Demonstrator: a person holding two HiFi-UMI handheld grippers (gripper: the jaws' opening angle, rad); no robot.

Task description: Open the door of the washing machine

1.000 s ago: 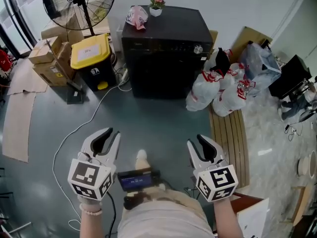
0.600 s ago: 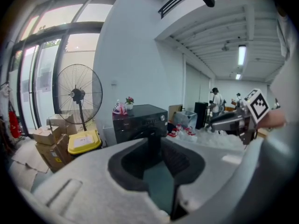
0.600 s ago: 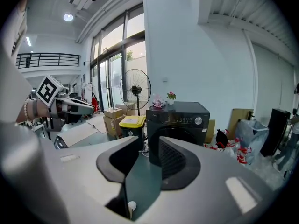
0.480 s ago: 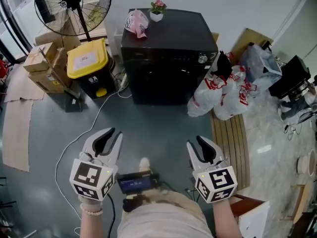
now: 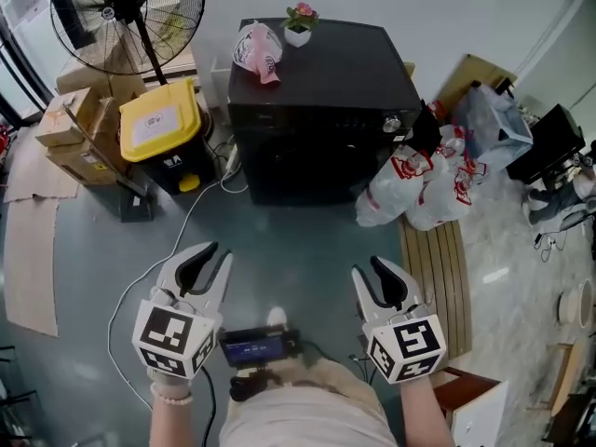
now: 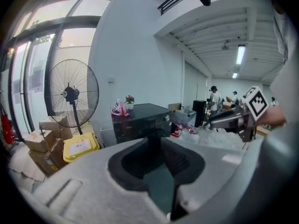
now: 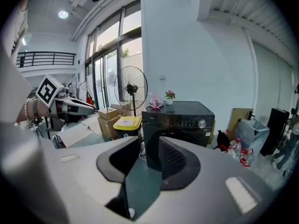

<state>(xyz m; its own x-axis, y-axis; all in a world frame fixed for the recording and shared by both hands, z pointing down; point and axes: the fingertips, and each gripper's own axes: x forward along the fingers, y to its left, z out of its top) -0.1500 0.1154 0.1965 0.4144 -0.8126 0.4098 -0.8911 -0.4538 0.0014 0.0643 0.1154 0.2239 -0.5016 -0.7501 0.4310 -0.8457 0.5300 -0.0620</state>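
The black washing machine (image 5: 317,110) stands against the far wall with its door shut and a silver dial at its upper right; it also shows ahead in the left gripper view (image 6: 140,120) and the right gripper view (image 7: 180,120). My left gripper (image 5: 207,261) hangs over the grey floor well short of the machine, jaws open and empty. My right gripper (image 5: 374,275) is level with it to the right, also open with nothing between its fingers. Both point toward the machine's front.
On the machine's top lie a pink bag (image 5: 258,45) and a small potted flower (image 5: 299,20). A yellow-lidded bin (image 5: 160,119), cardboard boxes (image 5: 70,128) and a standing fan (image 5: 121,12) are at its left. White plastic bags (image 5: 419,180) and a wooden pallet (image 5: 438,268) lie at its right. A cable (image 5: 154,240) crosses the floor.
Both grippers and the camera have moved forward toward the washing machine, which now looks slightly larger and lower in view. The jaws have kept the same opening.
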